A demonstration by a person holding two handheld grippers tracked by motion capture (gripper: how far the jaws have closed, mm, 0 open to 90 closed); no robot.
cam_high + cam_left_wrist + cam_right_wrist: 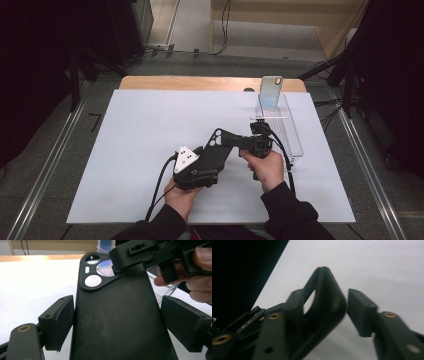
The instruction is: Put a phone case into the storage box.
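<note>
Black phone case (218, 150) sits clenched in the left tongs (117, 322), while the level right tongs (337, 305) straddle its top corner unclosed.

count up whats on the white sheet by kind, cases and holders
Black plastic phone case with camera cutout: 1
Pale iridescent phone case standing upright in the rack: 1
Clear acrylic slotted rack: 1
Total: 3

Black sleeves (287, 212), black grippers, trailing cables.
</note>
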